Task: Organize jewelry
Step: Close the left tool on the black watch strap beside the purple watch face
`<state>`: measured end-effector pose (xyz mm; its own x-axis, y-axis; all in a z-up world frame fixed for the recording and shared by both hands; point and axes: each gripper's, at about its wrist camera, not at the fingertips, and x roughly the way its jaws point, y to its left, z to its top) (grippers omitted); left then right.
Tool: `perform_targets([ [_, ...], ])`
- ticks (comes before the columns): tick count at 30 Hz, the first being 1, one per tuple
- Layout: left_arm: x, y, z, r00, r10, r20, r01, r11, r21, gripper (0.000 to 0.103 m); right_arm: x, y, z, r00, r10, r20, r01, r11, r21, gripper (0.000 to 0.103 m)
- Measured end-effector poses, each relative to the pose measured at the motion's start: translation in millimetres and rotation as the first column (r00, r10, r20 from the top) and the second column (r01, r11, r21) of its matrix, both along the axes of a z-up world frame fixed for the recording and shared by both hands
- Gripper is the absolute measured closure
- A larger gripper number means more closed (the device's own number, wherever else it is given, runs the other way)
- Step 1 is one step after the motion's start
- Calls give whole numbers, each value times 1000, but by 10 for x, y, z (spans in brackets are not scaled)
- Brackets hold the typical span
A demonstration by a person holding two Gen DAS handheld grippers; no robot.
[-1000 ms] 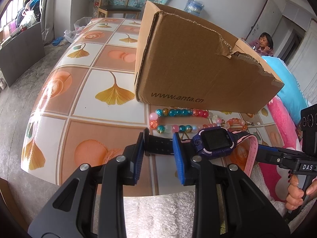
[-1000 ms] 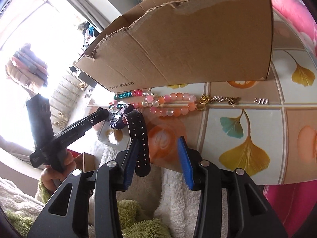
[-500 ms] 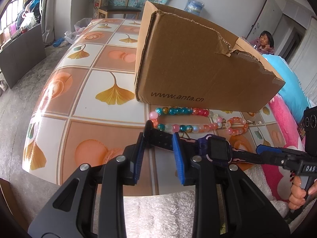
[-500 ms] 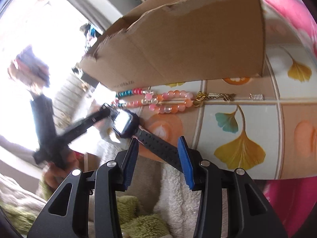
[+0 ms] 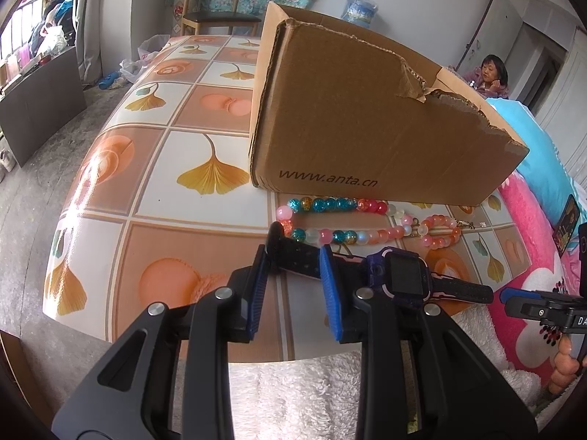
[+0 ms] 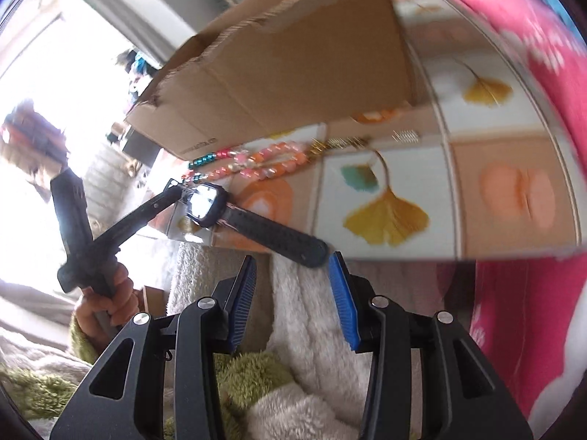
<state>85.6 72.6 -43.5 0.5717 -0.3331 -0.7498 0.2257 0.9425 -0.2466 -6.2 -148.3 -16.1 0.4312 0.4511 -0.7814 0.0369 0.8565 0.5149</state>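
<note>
the left gripper [image 5: 293,289] fingers pinch the watch [image 5: 401,278] strap, holding it just above the tabletop [image 5: 165,190] edge. the right gripper [image 6: 293,293] fingers are spread, empty. beads [image 5: 367,220] lie beside the box [image 5: 367,128]; nothing looks sorted yet.

From my left wrist view I read "www.anta.cn", dark print low on the near side of the cardboard box [image 5: 367,117]. At the right edge, white letters "DA" stand on the body of the right claw [image 5: 513,295], the rest cut off by the frame. In my right wrist view the box print is too blurred to read.
</note>
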Motion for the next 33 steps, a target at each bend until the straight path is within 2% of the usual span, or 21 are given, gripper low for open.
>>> perform_targets([
  [6,-1,-2,0,1000,0,1,0,1000,0,76,14,-146,-239,994,-89,-69,98,986,132,62],
  [12,2,1,0,1000,0,2,0,1000,4,76,63,-140,-381,989,-100,-109,121,970,211,63],
  [15,0,3,2,1000,0,5,0,1000,10,76,47,-139,-391,988,-104,-114,128,963,235,77],
  [20,8,15,4,1000,-3,6,3,1000,13,76,21,-96,-285,989,-104,-104,125,967,222,79],
  [25,2,3,-1,1000,-3,6,3,1000,14,76,20,-89,-227,989,-112,-95,130,969,210,92],
  [33,9,-1,0,1000,-7,9,7,1000,19,76,109,-81,-200,992,-107,-71,117,983,144,92],
])
